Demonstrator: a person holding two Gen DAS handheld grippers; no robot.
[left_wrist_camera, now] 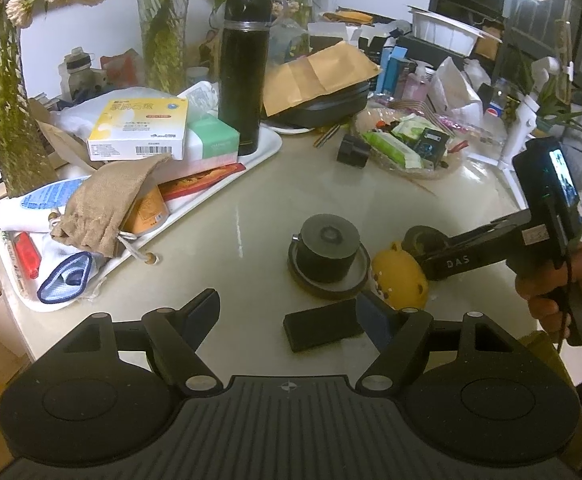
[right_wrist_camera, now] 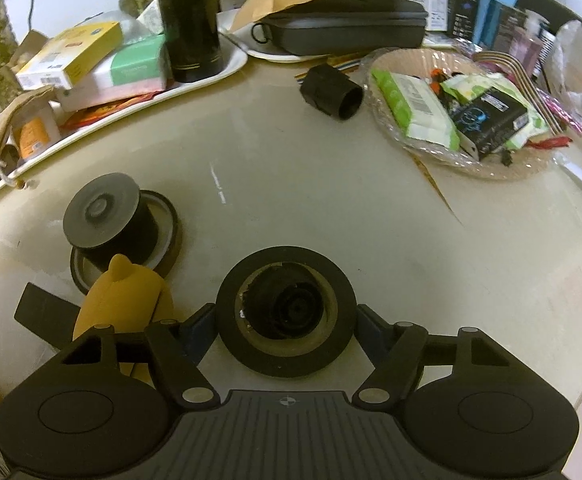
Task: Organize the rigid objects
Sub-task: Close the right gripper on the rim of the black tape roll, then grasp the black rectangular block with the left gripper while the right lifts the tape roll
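Right tool (right_wrist_camera: 287,330) straddles tape roll (right_wrist_camera: 287,312) enclosing cap.

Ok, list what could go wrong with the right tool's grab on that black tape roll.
1. The right tool straddles the black tape roll, whose rim is smooth and round; it could squirt out.
2. A dark plug sits loose in the roll's core and may drop when lifted.
3. The yellow toy crowds the left finger and could be knocked.

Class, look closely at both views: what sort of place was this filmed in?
Probably a lived-in home. A cluttered table carries a vase of flowers, a black flask and a dish of snack packets.
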